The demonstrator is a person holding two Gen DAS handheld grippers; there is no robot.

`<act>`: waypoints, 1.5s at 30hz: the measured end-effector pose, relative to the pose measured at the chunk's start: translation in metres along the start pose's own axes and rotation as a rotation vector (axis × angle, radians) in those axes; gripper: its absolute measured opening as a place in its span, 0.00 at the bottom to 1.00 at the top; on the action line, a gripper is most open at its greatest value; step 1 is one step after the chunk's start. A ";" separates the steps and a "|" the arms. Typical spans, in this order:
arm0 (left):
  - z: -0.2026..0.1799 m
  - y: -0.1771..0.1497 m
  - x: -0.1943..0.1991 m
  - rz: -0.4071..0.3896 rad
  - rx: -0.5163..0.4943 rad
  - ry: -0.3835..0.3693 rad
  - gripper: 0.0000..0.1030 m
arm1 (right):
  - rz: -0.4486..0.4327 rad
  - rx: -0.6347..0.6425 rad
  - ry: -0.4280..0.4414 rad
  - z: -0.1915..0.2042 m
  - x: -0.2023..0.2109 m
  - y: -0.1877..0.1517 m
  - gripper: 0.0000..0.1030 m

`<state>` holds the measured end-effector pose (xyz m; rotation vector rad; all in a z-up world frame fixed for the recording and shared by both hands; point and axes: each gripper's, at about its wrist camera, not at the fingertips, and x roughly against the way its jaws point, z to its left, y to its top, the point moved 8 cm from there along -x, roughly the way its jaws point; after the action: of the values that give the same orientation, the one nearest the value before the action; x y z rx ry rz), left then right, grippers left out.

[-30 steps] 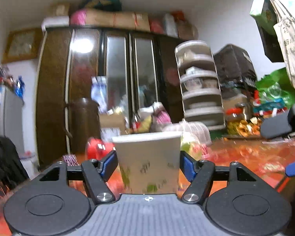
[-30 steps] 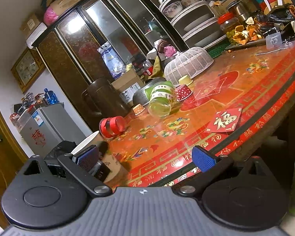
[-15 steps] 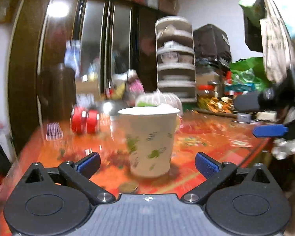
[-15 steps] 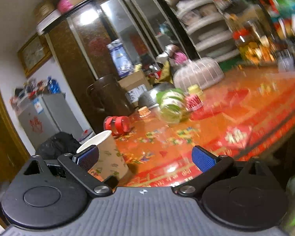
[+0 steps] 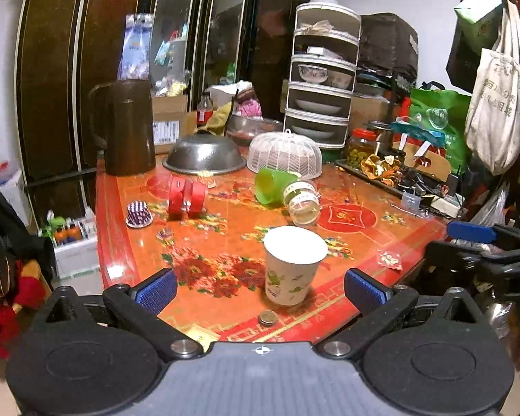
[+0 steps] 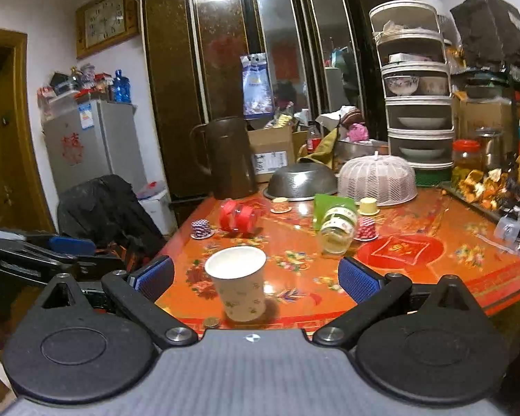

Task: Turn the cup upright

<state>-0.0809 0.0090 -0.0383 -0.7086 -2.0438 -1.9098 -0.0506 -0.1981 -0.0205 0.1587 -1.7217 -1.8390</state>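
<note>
In the left wrist view, the white paper cup with small green leaf prints (image 5: 293,265) stands upright, mouth up, on the red table top with flower pattern (image 5: 225,242), near its front edge and just behind a small round coin (image 5: 267,318). The left gripper (image 5: 260,289) has its blue-padded fingers (image 5: 152,290) spread wide; the cup is in front of them, nearer to the right pad, and neither pad touches it, so the gripper holds nothing. Farther back on the table a green-lidded glass jar (image 5: 287,196) lies on its side, a red ribbon spool (image 5: 185,197) is to the left of it, and behind them are an upturned steel bowl (image 5: 204,159) and a white mesh food cover (image 5: 284,154). At the right edge of this view one blue pad of the other tool shows. In the right wrist view, the same cup (image 6: 237,282) stands on its base between the lines of the two fingers but beyond them, apart from both. The right gripper (image 6: 256,279) is also spread open and empty. The tall brown plastic jug (image 6: 227,157) stands at the far edge of the table. I judge the task as practically finished: the cup is already upright and free of both tools, and it looks stable. What seems left is only to move the grippers away without knocking the light cup.
</note>
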 end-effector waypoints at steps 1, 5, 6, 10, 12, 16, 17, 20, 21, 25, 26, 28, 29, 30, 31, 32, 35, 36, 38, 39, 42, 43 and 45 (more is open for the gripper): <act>-0.001 0.002 -0.002 0.002 0.019 -0.018 1.00 | 0.026 0.001 -0.015 -0.003 -0.007 -0.001 0.99; -0.002 0.002 -0.006 0.023 0.035 -0.014 1.00 | 0.096 -0.027 -0.001 -0.010 -0.024 -0.008 0.99; -0.002 0.000 -0.009 0.030 0.028 -0.005 1.00 | 0.097 -0.025 0.002 -0.009 -0.024 -0.008 0.99; -0.005 -0.002 -0.012 0.051 0.022 0.003 1.00 | 0.098 -0.025 0.010 -0.009 -0.025 -0.011 0.99; -0.005 -0.002 -0.012 0.053 0.023 0.009 1.00 | 0.105 -0.029 0.010 -0.009 -0.024 -0.011 0.99; -0.002 -0.001 -0.012 0.059 0.040 0.017 1.00 | 0.113 -0.031 0.013 -0.010 -0.025 -0.013 0.99; 0.000 -0.002 -0.013 0.064 0.041 0.025 1.00 | 0.114 -0.032 0.014 -0.010 -0.025 -0.013 0.99; 0.000 -0.003 -0.016 0.079 0.042 0.033 1.00 | 0.118 -0.026 0.015 -0.008 -0.025 -0.014 0.99; 0.000 -0.004 -0.017 0.083 0.041 0.034 1.00 | 0.120 -0.024 0.016 -0.008 -0.025 -0.015 0.99; 0.002 -0.003 -0.016 0.082 0.044 0.040 1.00 | 0.124 -0.017 0.017 -0.008 -0.026 -0.015 0.99; 0.002 -0.003 -0.016 0.081 0.046 0.043 1.00 | 0.123 -0.017 0.018 -0.008 -0.026 -0.015 0.99; 0.004 -0.002 -0.016 0.080 0.048 0.047 1.00 | 0.122 -0.018 0.020 -0.009 -0.025 -0.015 0.99; 0.004 -0.002 -0.016 0.081 0.049 0.048 1.00 | 0.122 -0.018 0.021 -0.009 -0.025 -0.015 0.99; 0.004 -0.002 -0.017 0.082 0.049 0.050 1.00 | 0.122 -0.018 0.022 -0.009 -0.025 -0.015 0.99; 0.003 -0.002 -0.017 0.084 0.049 0.051 1.00 | 0.121 -0.018 0.023 -0.009 -0.025 -0.015 0.99; 0.003 -0.002 -0.017 0.084 0.048 0.051 1.00 | 0.121 -0.018 0.022 -0.009 -0.025 -0.015 0.99; 0.002 -0.003 -0.018 0.088 0.046 0.049 1.00 | 0.121 -0.020 0.028 -0.009 -0.025 -0.015 0.99; 0.002 -0.003 -0.018 0.090 0.046 0.049 1.00 | 0.121 -0.020 0.030 -0.009 -0.025 -0.015 0.99; 0.002 -0.003 -0.019 0.092 0.047 0.048 1.00 | 0.120 -0.019 0.029 -0.008 -0.025 -0.015 0.99; 0.002 -0.003 -0.019 0.093 0.047 0.048 1.00 | 0.120 -0.021 0.029 -0.008 -0.025 -0.015 0.99; 0.002 -0.004 -0.019 0.092 0.047 0.049 1.00 | 0.119 -0.023 0.028 -0.008 -0.025 -0.015 0.99; 0.002 -0.004 -0.019 0.092 0.047 0.049 1.00 | 0.119 -0.022 0.028 -0.008 -0.024 -0.015 0.99; 0.002 -0.004 -0.020 0.093 0.046 0.050 1.00 | 0.116 -0.022 0.028 -0.008 -0.024 -0.014 0.99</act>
<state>-0.0659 0.0071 -0.0514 -0.7239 -1.9821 -1.8063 -0.0324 -0.1934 -0.0420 0.0744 -1.6558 -1.7624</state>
